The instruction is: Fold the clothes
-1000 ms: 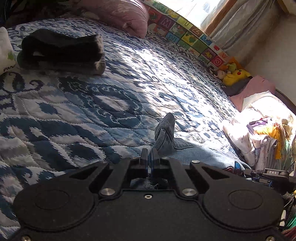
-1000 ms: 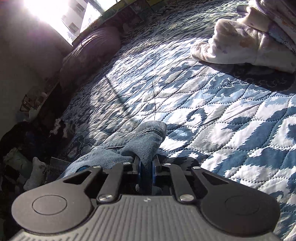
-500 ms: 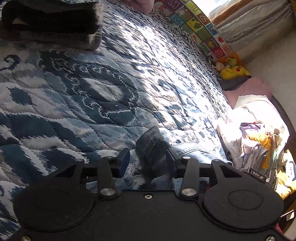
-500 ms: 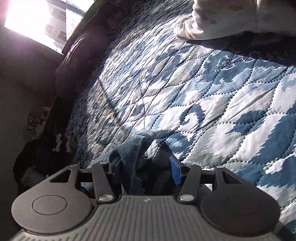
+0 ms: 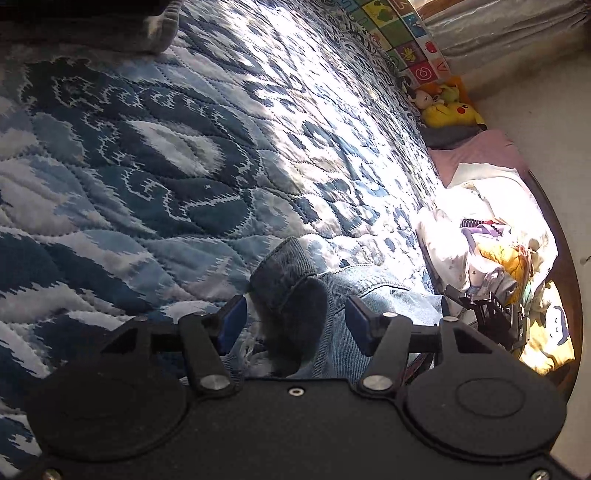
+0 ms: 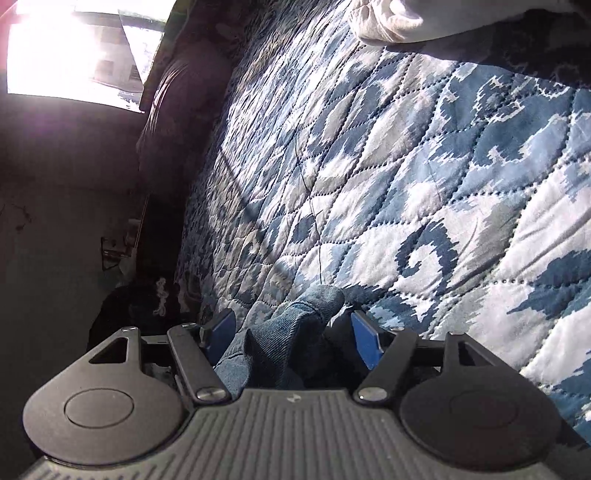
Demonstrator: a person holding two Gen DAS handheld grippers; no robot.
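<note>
Both hand-held grippers, left and right, gape around bunched denim garment on quilted bedspread.

Two grippers – left gripper, right gripper – each with two blue-padded fingers. One denim garment, far of both. One blue-and-white quilt. One yellow plush toy, far right. One heap of mixed laundry at right – separate pieces uncountable. One pale garment, far in the right view.
</note>
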